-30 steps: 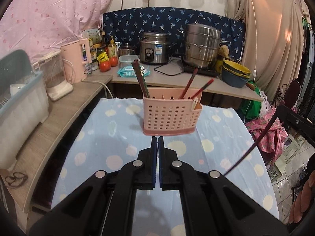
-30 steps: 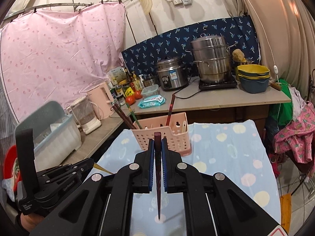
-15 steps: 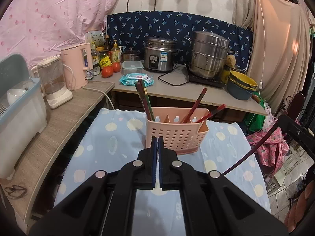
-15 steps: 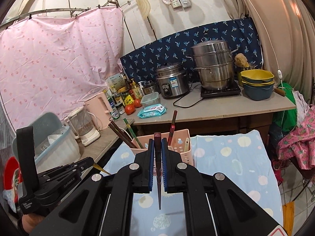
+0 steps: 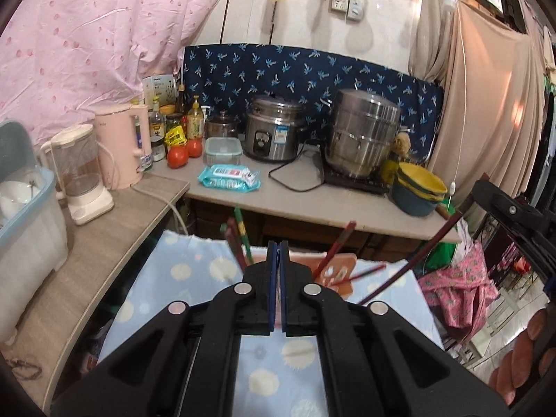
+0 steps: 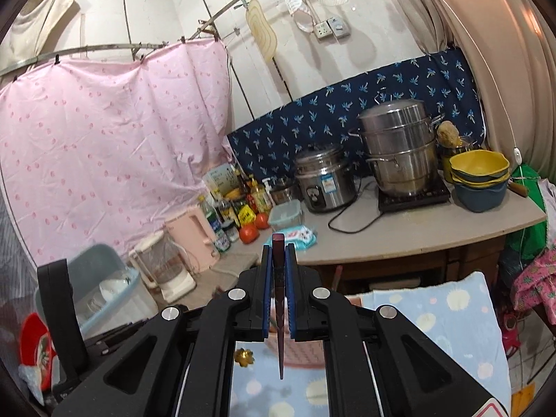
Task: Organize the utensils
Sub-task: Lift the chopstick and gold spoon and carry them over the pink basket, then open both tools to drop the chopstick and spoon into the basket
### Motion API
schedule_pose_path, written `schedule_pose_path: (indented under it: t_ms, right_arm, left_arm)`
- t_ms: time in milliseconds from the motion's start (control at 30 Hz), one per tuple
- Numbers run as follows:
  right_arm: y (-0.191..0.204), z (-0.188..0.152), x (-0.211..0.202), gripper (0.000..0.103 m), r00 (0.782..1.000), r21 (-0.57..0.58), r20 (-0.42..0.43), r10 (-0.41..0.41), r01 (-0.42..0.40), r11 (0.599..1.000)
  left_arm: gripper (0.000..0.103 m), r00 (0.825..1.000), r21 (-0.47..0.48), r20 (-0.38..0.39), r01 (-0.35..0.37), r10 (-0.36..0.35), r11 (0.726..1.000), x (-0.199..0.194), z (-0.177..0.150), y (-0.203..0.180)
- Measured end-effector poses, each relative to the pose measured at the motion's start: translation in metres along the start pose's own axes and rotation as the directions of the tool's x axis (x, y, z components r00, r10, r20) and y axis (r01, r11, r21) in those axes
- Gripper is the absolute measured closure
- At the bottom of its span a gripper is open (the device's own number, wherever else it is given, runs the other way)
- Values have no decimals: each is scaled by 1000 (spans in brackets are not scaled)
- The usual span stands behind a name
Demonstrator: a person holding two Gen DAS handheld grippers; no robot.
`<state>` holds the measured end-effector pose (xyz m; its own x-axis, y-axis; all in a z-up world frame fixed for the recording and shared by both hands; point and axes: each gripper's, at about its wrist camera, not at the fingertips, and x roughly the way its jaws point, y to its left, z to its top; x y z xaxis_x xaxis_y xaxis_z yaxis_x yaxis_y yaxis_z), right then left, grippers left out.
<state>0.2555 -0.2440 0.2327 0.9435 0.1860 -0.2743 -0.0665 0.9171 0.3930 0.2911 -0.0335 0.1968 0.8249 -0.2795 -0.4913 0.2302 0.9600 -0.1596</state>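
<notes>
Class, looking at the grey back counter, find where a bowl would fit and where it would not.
Bare counter lies in front of the steel steamer pot, between the black cable and the stacked yellow and blue bowls. The left corner is crowded: bottles, two tomatoes, a wipes pack.

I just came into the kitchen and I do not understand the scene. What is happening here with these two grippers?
A person is sorting chopsticks into a pink basket on the blue dotted tablecloth. The right gripper is shut on a dark chopstick, held above the table near the basket. The left gripper is shut and holds nothing; it hangs just in front of the basket. Several chopsticks already stand in the basket.
</notes>
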Motion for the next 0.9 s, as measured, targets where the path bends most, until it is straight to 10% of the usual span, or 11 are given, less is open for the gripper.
schedule_pose_path:
  t_ms: [367, 900]
  right_arm:
    - [-17, 26, 52, 96, 998, 40, 55, -36, 34, 999]
    - [-40, -38, 120, 96, 987, 7, -134, -91, 93, 996]
  left_arm:
    - [102, 999, -1, 20, -29, 29, 1000, 47, 27, 6]
    - [102, 995, -25, -53, -91, 89, 996, 105, 1, 23]
